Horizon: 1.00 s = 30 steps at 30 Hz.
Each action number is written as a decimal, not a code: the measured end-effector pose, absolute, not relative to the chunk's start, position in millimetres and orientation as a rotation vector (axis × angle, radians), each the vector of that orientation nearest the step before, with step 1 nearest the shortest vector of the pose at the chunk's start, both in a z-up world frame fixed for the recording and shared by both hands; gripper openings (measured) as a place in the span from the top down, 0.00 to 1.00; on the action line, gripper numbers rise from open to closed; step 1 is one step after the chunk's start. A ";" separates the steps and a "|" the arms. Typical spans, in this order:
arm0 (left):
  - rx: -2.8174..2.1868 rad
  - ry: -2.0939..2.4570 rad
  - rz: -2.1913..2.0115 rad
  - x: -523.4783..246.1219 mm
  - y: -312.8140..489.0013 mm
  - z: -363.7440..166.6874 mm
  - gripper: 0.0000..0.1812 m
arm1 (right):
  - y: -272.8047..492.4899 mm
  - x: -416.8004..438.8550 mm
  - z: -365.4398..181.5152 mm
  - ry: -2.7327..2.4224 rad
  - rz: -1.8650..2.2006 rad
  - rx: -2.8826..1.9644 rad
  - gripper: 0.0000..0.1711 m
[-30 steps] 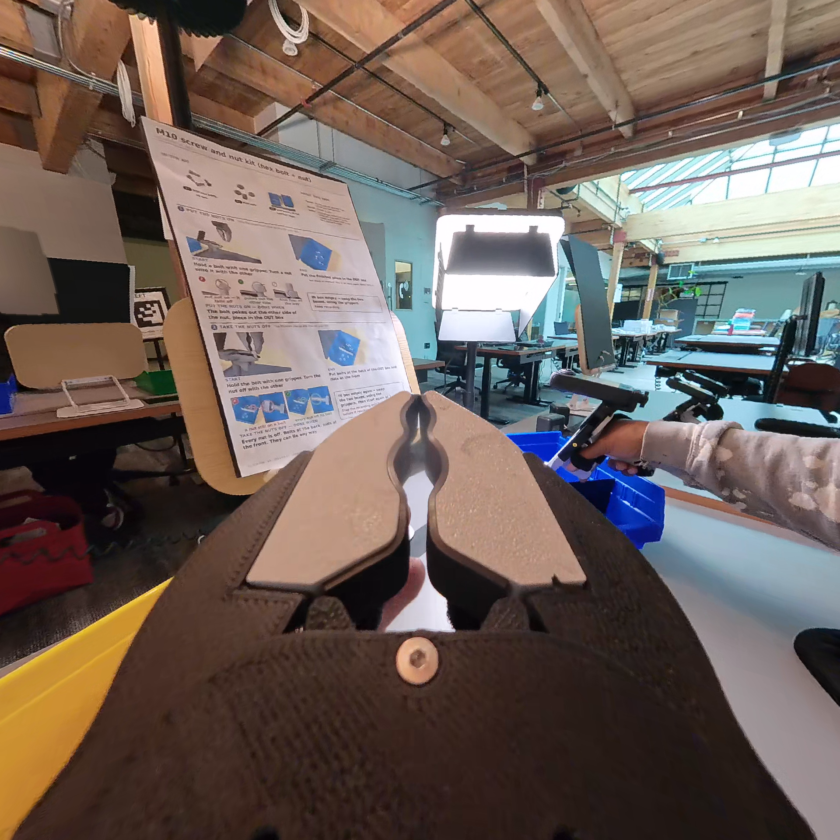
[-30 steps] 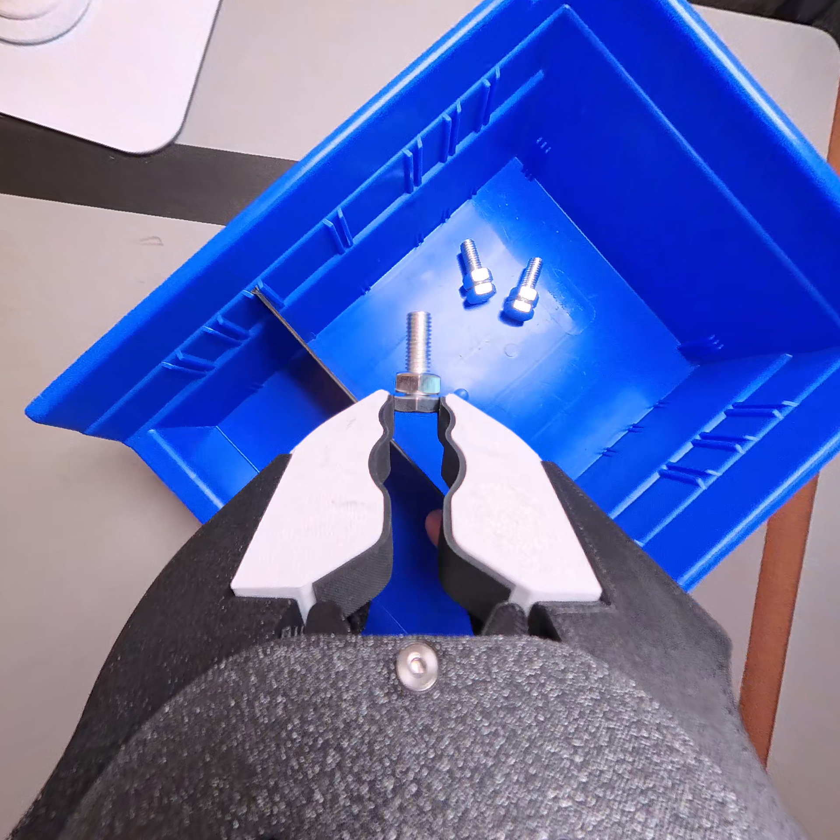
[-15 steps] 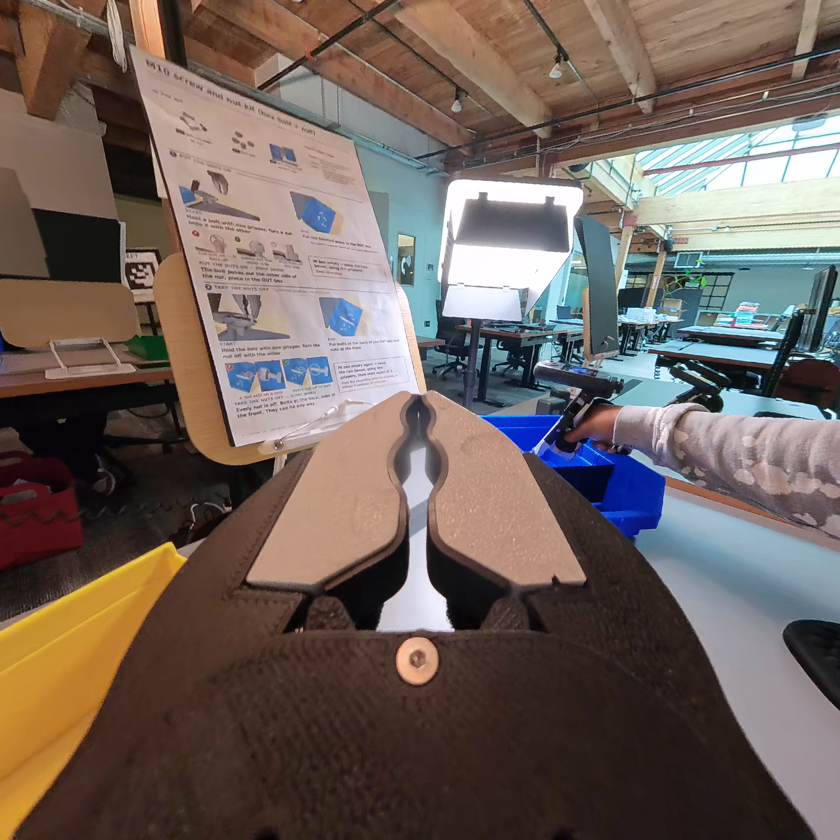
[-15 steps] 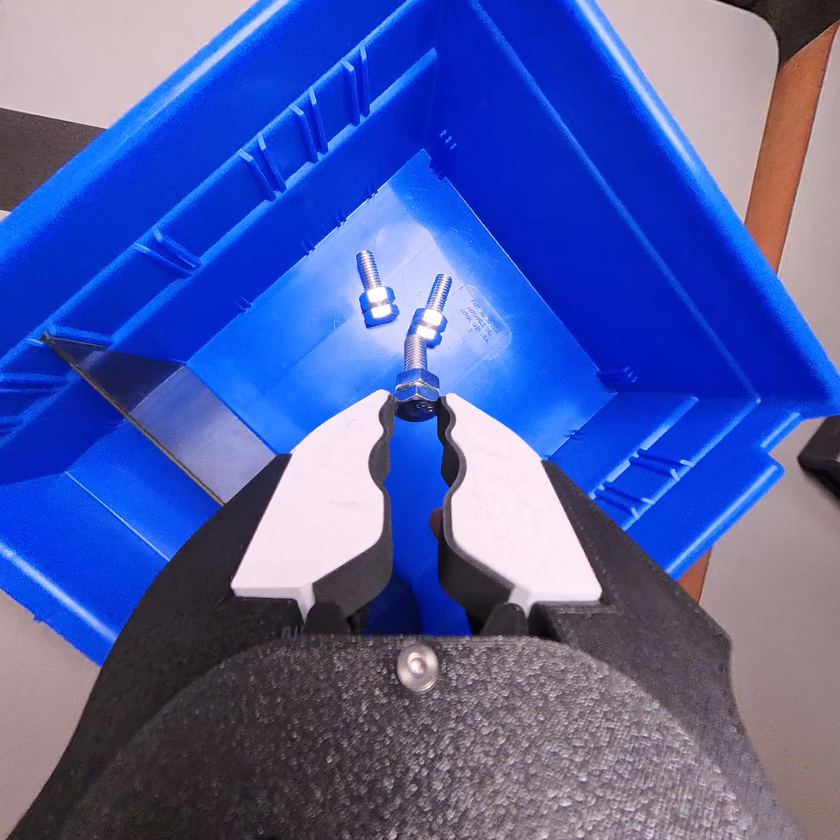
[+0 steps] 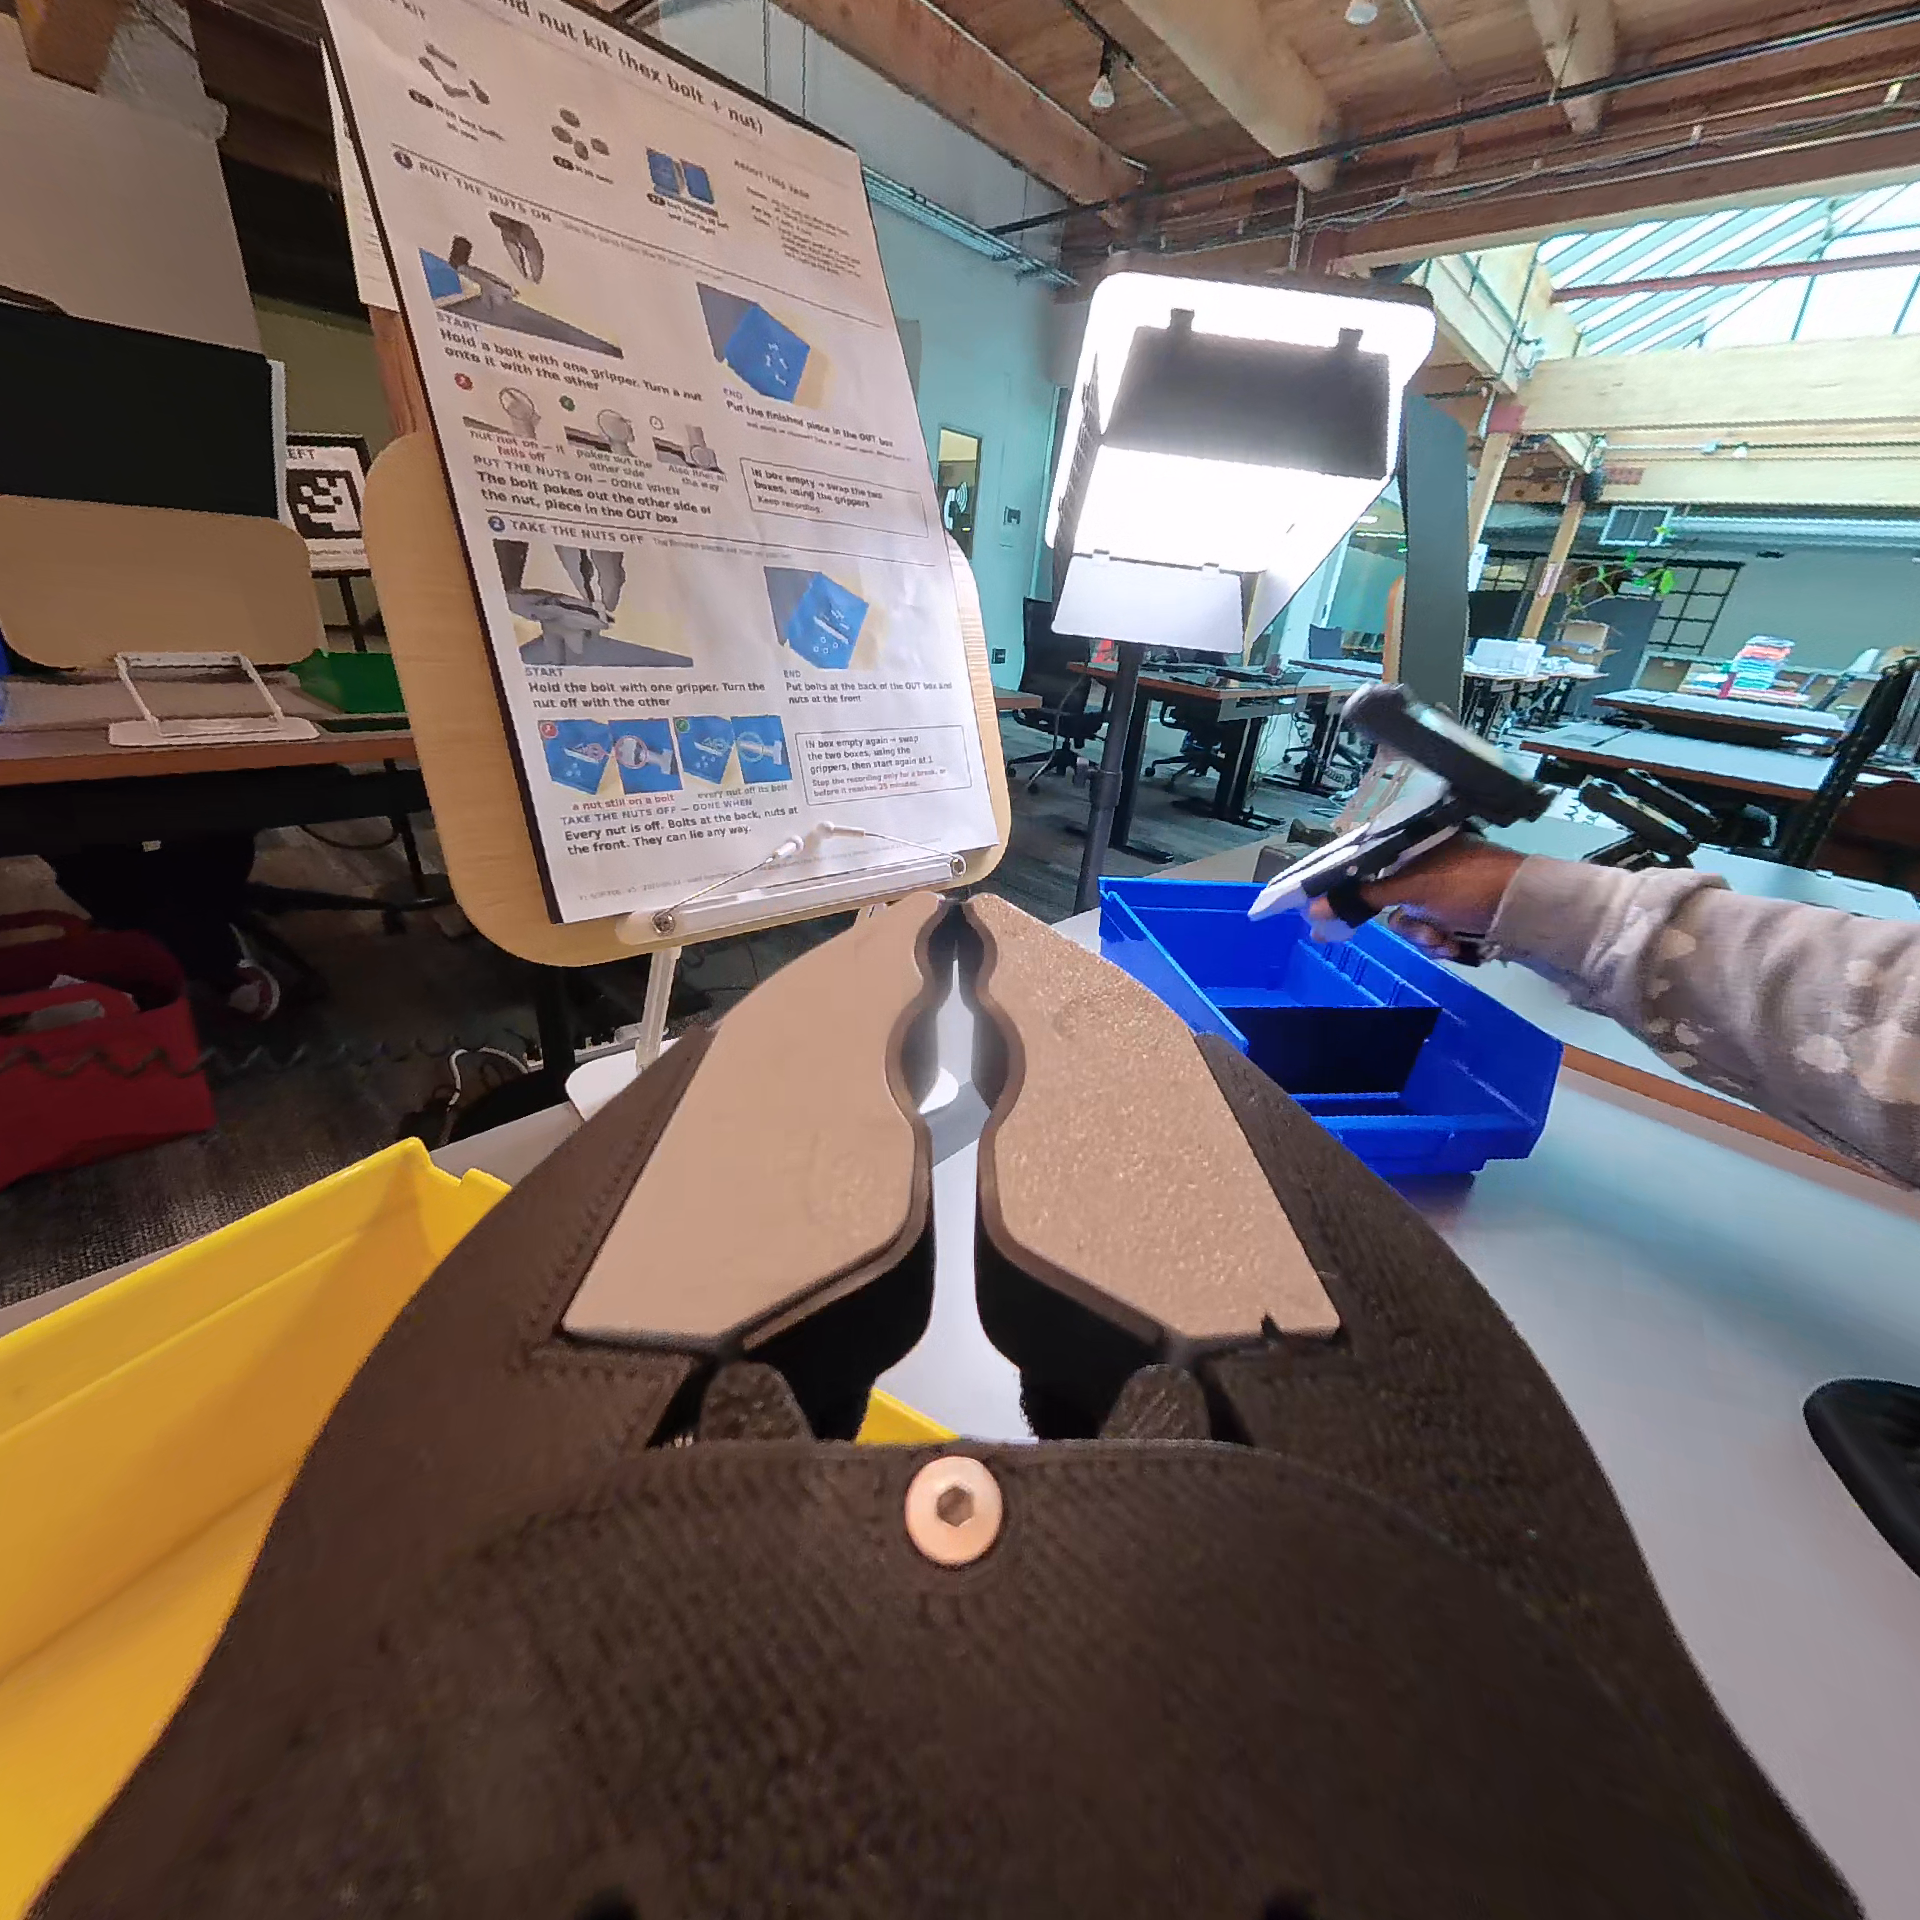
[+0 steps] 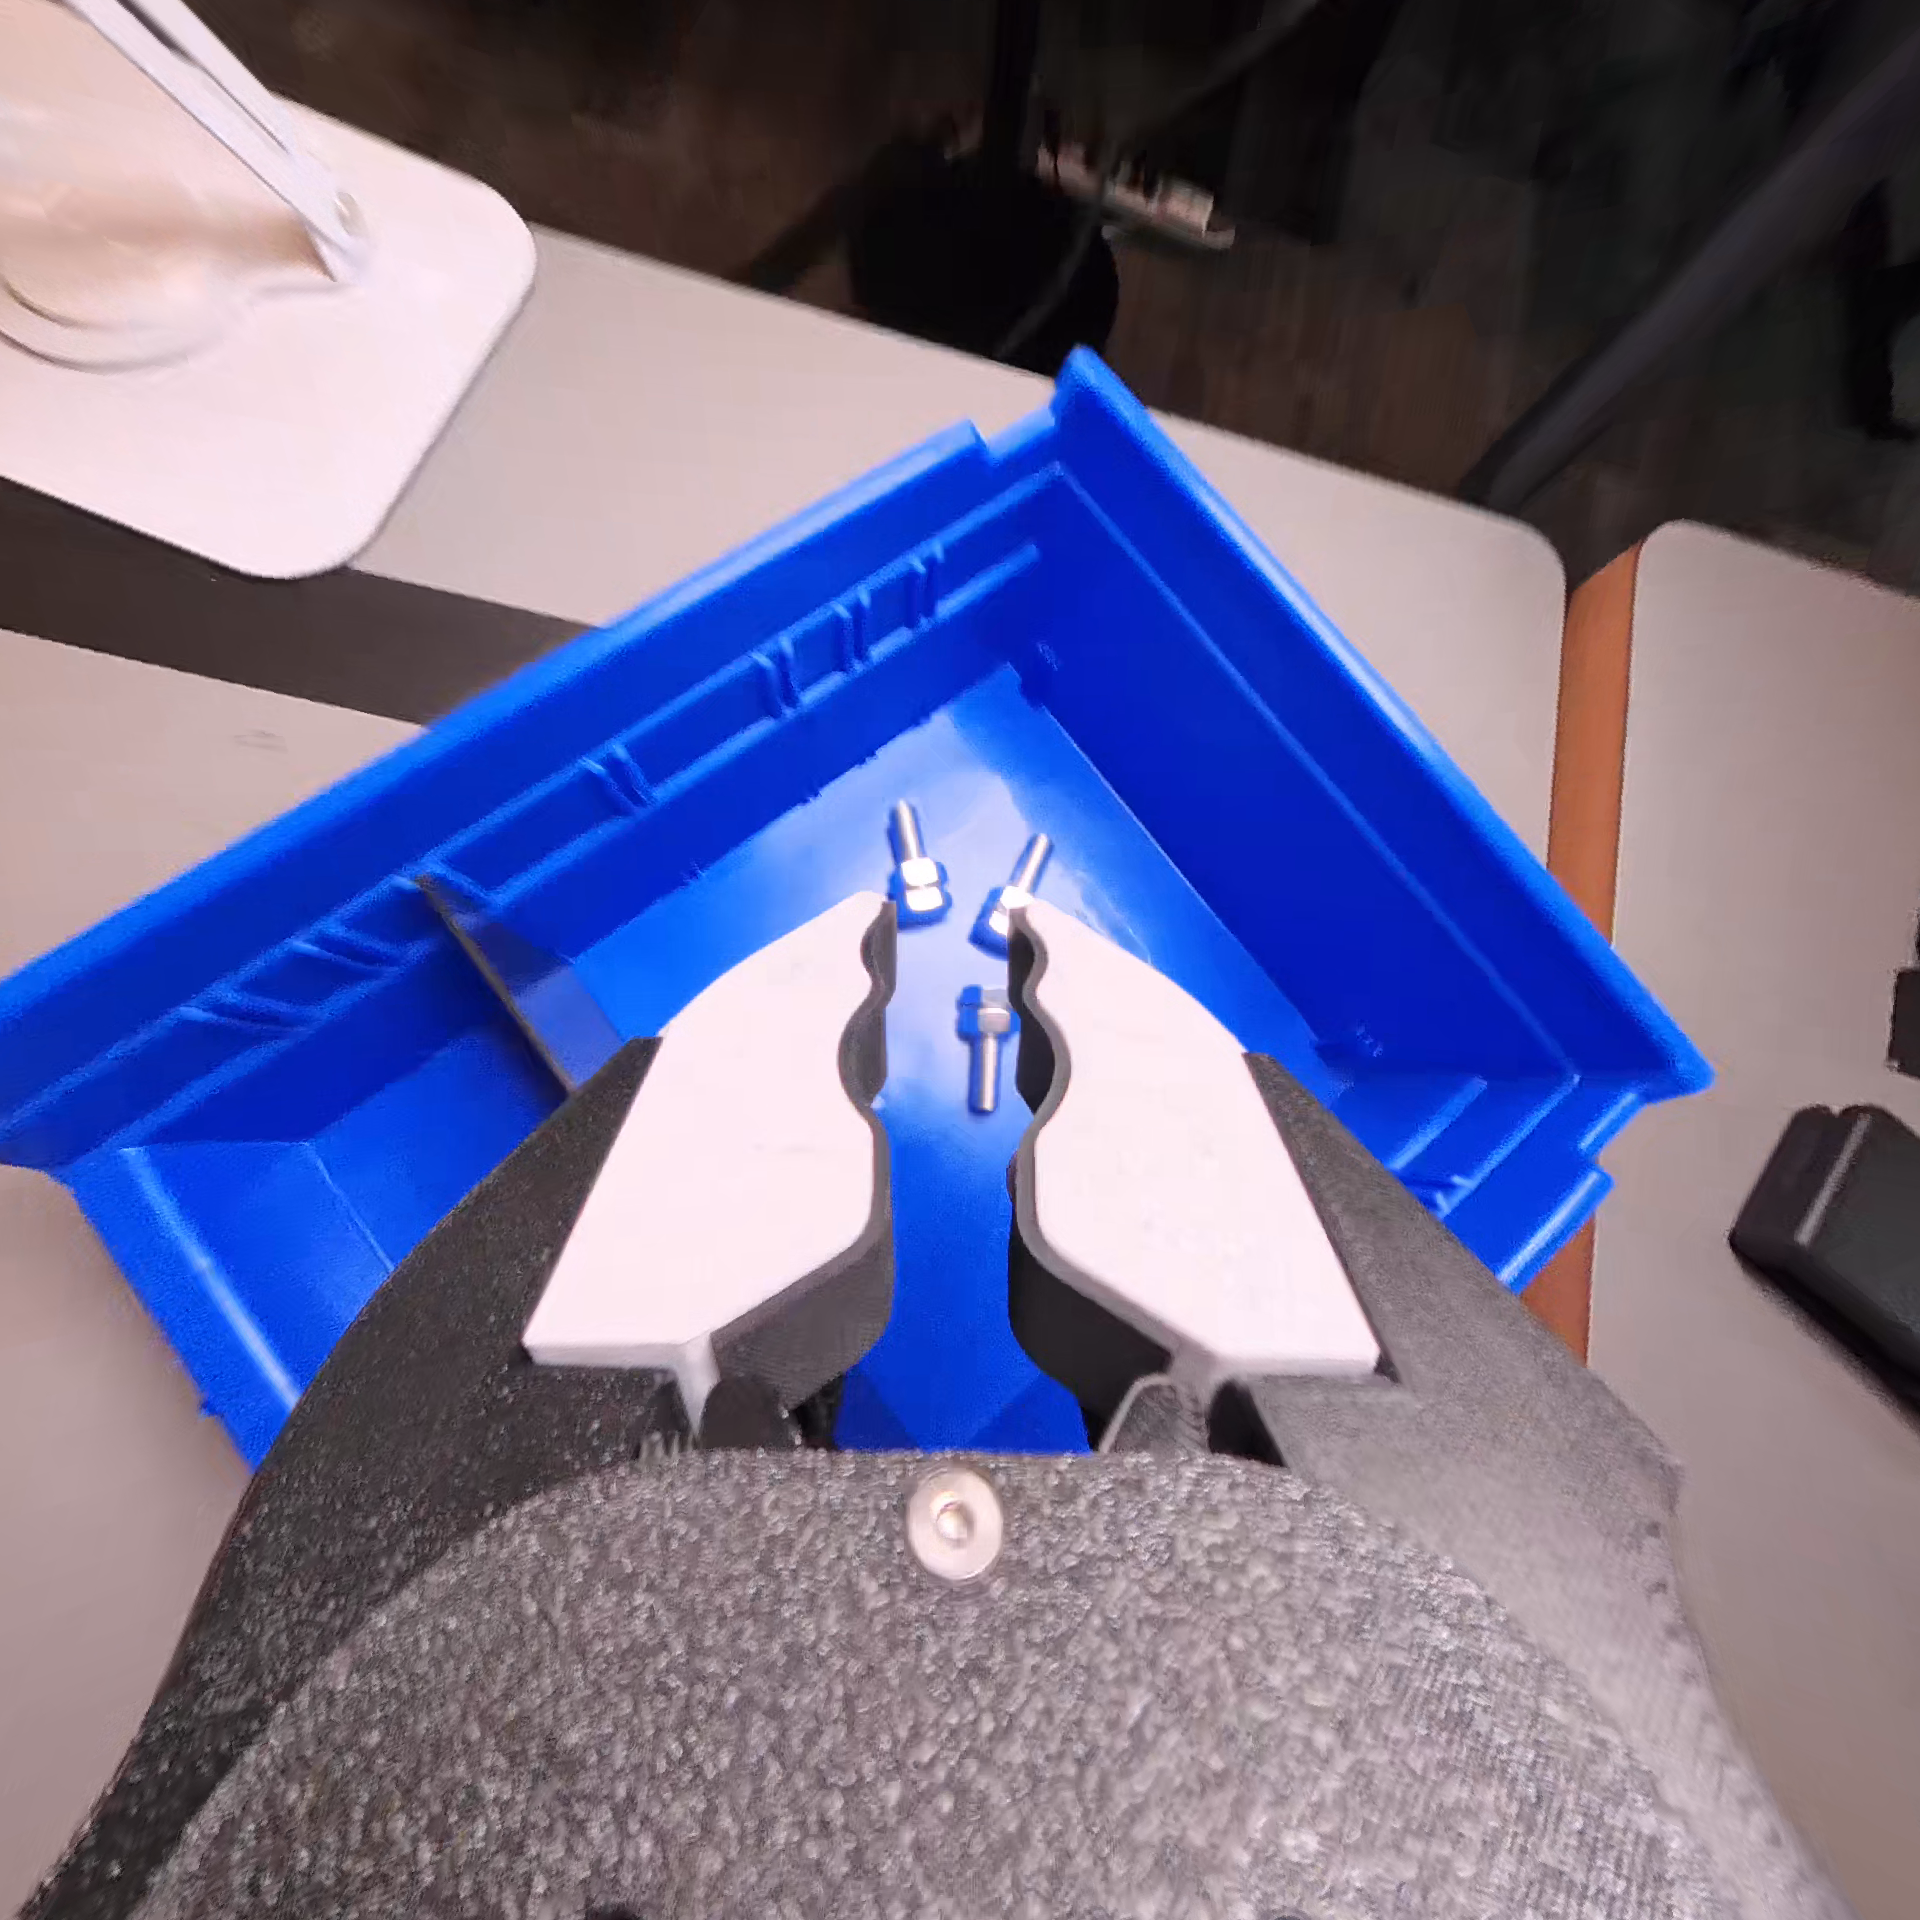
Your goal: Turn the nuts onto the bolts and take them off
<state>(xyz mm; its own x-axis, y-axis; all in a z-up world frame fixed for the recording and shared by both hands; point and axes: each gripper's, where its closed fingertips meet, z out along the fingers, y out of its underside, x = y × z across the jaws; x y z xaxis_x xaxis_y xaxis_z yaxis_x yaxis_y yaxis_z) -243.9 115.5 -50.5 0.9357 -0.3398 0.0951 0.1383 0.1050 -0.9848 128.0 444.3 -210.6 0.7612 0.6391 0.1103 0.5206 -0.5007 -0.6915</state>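
Note:
My right gripper (image 6: 951,914) is open and empty above the blue bin (image 6: 1299,748). Three silver bolts with nuts on them lie on the bin floor: one (image 6: 985,1044) seen between my fingers, one (image 6: 914,871) farther on the left, one (image 6: 1013,891) by my right fingertip. A dark divider (image 6: 488,961) crosses the bin at the left. My left gripper (image 5: 951,920) is shut and empty, held above the table beside the yellow bin (image 5: 156,1455). In the left wrist view the right gripper (image 5: 1351,862) shows over the blue bin (image 5: 1382,1101), held by a hand.
An instruction sheet on a wooden stand (image 5: 665,499) rises behind the table; its white base (image 6: 208,343) lies left of the blue bin. A black object (image 6: 1839,1216) lies on the table to the right. The table edge and a gap (image 6: 1590,831) run by the bin. There is about 50 cm between the tips of the two grippers.
My right gripper opened and let go of the bolt with its nut, which now lies on the blue bin's floor; the gripper rose. The left gripper tilted down, still shut.

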 end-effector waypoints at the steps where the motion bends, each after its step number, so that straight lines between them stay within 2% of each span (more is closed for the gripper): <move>1: -1.429 0.169 -0.352 -244.4 116.4 -52.0 1.00 | 437.8 121.1 -197.1 -0.860 0.246 -2.150 0.87; 6: -1.451 0.144 -0.292 -257.1 119.4 -58.7 1.00 | 361.9 80.3 -140.2 -0.856 0.546 -1.833 0.84; 9: -1.461 0.115 -0.238 -273.3 119.0 -62.3 1.00 | 292.7 59.1 -127.4 -0.864 0.743 -1.669 0.83; 16: -1.633 0.125 -0.146 -308.0 137.1 -86.0 0.96 | 174.6 24.9 -191.1 -1.033 0.993 -1.535 0.83; 21: -1.988 0.247 -0.051 -347.5 188.2 -130.8 0.83 | 155.7 18.3 -216.9 -1.111 0.980 -1.447 0.83; 26: -2.377 0.430 0.083 -382.1 222.9 -212.6 0.81 | 154.3 19.5 -223.8 -1.143 0.965 -1.420 0.85; 30: -2.506 0.570 0.102 -383.3 239.1 -259.1 0.80 | 154.1 22.3 -227.9 -1.139 0.982 -1.419 0.85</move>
<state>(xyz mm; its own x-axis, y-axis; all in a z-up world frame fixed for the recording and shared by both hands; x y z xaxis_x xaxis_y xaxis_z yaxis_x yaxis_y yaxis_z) -383.3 239.1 -259.1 0.9067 -0.3761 -0.1909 -0.4190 -0.7515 -0.5096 22.3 154.1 -227.9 0.2186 0.9758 0.0029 0.1403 -0.0285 -0.9897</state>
